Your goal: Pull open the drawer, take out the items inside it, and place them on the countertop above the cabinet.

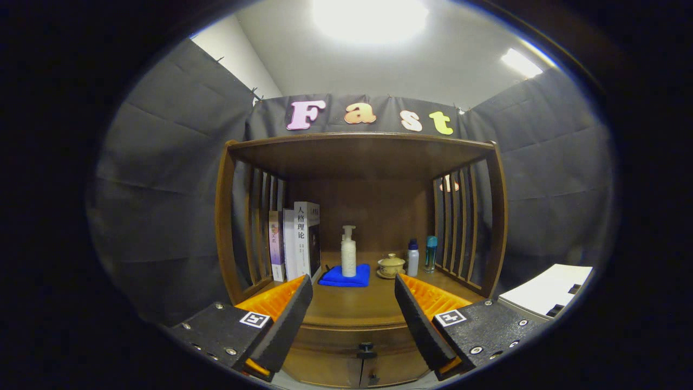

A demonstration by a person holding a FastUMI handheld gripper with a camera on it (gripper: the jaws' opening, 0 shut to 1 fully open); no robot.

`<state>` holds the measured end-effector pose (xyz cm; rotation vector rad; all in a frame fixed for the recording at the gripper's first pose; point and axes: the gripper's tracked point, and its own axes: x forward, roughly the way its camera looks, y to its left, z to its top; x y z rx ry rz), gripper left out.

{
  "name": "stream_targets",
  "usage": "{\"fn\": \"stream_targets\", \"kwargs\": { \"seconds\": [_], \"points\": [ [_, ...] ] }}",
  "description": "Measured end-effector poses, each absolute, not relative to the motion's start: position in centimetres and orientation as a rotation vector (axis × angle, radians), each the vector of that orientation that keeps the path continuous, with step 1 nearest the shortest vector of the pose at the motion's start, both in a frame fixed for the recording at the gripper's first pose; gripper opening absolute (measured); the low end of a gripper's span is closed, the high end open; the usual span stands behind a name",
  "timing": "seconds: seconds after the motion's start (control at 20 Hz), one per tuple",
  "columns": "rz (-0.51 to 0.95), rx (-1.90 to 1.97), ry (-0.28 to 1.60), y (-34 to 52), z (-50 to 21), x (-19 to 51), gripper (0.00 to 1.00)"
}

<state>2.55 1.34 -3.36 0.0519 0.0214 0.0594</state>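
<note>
A brown wooden cabinet (360,157) with slatted sides stands straight ahead. Its countertop (354,306) lies between and just beyond my fingers. Below the front edge sits the drawer front (346,346), closed, with a small dark knob (366,349) low between my fingers. My gripper (353,313) is open and empty, held apart from the drawer in front of the cabinet. What the drawer holds is hidden.
On the countertop: several upright books (296,241) at the left, a white pump bottle (348,252) on a blue cloth (345,277), a lidded tea bowl (391,265), a white bottle (413,258) and a teal bottle (431,253). A white object (547,295) lies right of the cabinet.
</note>
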Motion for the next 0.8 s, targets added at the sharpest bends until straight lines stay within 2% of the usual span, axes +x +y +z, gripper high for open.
{"fn": "stream_targets", "kwargs": {
  "seconds": [0.4, 0.8],
  "points": [
    [0.019, 0.163, 0.069, -1.2, -6.2, 4.0, 0.95],
    [0.004, 0.070, 0.210, 0.1, -18.2, 3.8, 0.96]
  ]
}}
